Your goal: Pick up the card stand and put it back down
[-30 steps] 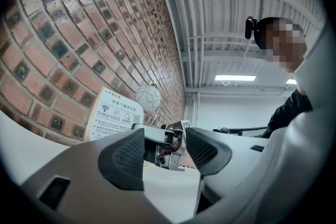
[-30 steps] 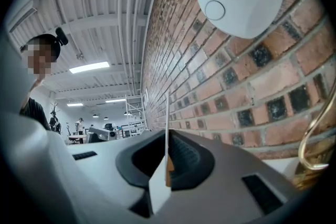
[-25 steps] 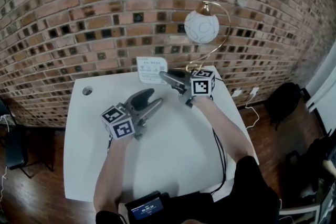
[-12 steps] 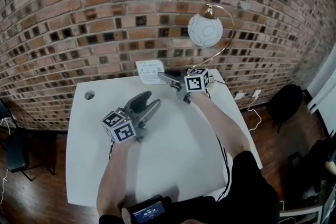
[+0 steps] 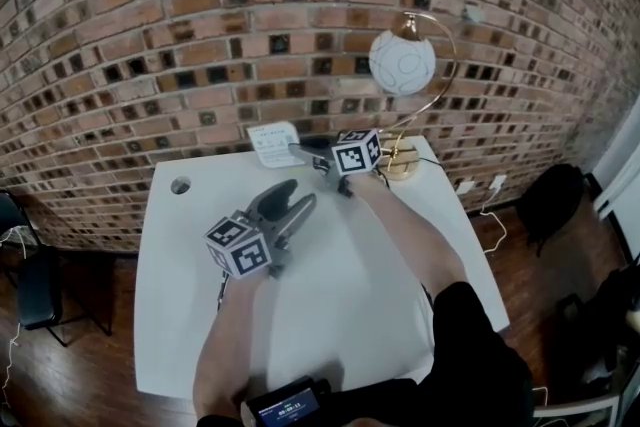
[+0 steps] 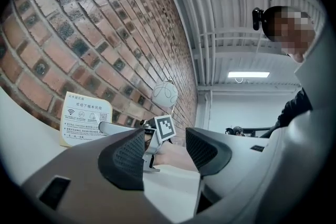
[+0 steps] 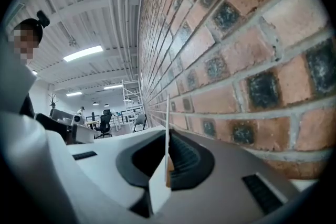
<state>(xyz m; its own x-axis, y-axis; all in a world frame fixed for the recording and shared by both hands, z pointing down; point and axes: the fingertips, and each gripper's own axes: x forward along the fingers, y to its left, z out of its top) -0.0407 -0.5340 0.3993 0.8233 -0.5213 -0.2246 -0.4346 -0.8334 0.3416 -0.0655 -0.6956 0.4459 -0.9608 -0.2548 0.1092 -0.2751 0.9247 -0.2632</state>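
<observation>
Soft, even light fills the head view: the white table (image 5: 400,275) is bright without glare, the left gripper (image 5: 298,198) throws only a faint shadow on it, and the brick wall (image 5: 200,15) bows in curved courses towards the edges. Both gripper views are round fisheye pictures with black corners, lit by ceiling strip lights (image 6: 248,75) that burn out to white. Close to the lens the jaws and the card stand (image 7: 167,134) go soft, while the bricks beyond look sharper.
</observation>
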